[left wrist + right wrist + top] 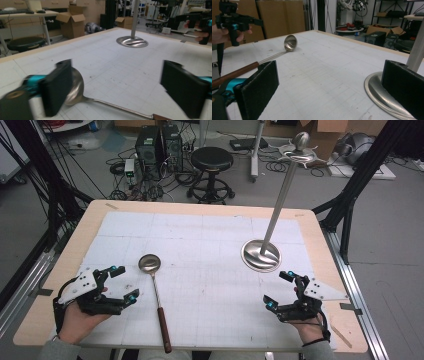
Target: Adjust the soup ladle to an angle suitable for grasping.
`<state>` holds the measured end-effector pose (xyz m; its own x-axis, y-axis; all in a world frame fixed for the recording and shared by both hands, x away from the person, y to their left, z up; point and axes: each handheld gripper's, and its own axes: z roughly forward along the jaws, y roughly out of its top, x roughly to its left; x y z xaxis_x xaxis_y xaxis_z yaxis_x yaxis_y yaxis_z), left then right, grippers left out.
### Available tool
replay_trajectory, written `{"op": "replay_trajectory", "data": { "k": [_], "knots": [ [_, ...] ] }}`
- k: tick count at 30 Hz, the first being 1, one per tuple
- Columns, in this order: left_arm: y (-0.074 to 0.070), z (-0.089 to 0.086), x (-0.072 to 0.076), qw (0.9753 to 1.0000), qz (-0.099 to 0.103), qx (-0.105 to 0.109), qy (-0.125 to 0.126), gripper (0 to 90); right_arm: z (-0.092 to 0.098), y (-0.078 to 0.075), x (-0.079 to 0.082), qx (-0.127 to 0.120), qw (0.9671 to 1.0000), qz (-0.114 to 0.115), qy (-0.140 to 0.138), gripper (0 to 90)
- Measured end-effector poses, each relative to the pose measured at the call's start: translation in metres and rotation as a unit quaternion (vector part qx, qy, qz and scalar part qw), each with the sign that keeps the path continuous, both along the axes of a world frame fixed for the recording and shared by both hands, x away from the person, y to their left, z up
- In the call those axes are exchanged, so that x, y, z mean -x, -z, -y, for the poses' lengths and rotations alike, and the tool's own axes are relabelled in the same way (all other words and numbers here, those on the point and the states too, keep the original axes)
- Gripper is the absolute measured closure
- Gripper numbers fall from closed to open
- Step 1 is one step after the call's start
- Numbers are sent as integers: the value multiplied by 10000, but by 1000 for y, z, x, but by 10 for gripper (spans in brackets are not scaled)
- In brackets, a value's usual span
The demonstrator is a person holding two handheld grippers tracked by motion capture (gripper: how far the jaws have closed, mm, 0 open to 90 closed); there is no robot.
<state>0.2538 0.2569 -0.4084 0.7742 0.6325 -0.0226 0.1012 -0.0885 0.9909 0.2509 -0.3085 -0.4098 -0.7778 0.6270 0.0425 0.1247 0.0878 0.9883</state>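
A steel ladle with a brown wooden handle lies on the white mat, bowl away from me, left of centre. Its bowl sits just behind the left jaw in the left gripper view, and the ladle lies far off in the right gripper view. A metal stand with a round base and a tall pole rises right of centre. My left gripper rests open at the ladle's left. My right gripper is open, below the stand base.
The white gridded mat covers a wooden table. Beyond the far edge stand a black stool, computer towers and floor cables. Black frame legs flank the right side. Cardboard boxes are in the background.
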Motion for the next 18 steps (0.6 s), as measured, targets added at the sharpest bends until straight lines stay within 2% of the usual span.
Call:
{"op": "replay_trajectory", "data": {
  "k": [1, 2, 3, 8, 9, 12, 13, 14, 15, 16, 17, 18],
  "knots": [
    [0, -2, 0, 10000, -12, 43, 24, 236, 0, 0, 0, 12, 10000, 17, -5, 5],
    [-1, -3, 0, 10000, -33, 80, 39, 236, 0, 0, 0, 12, 10000, 17, -5, 5],
    [0, -4, 0, 10000, -37, 75, 40, 305, -1, 0, 0, 9, 10000, -34, -13, 5],
    [0, -2, 1, 9998, -140, -10, 162, 550, -1, 1, -1, 21, 10000, -71, -11, 5],
    [0, 0, 3, 9995, -175, -74, 262, 584, -1, 1, -1, 34, 10000, -77, 8, 5],
    [1, 2, 3, 9993, -126, -185, 314, 677, -2, 1, -1, 33, 10000, -59, 5, 5],
    [0, 2, 4, 9992, -136, -224, 310, 677, -2, 1, -1, 33, 10000, -59, 5, 5],
    [0, 3, 4, 9991, -158, -250, 310, 757, -4, 1, -1, 21, 9999, -102, -26, 5],
    [0, 3, 4, 9991, -163, -271, 286, 799, -5, 1, -1, 26, 9999, -115, -37, 5],
    [0, 4, 4, 9990, -183, -309, 247, 799, -5, 1, -1, 26, 9999, -115, -37, 5],
    [0, 5, 4, 9989, -229, -335, 226, 879, -6, 2, -1, 57, 9999, -103, -72, 5],
    [0, 5, 4, 9988, -250, -360, 199, 889, -6, 2, -1, 58, 9999, -119, -65, 5]
  ]
}}
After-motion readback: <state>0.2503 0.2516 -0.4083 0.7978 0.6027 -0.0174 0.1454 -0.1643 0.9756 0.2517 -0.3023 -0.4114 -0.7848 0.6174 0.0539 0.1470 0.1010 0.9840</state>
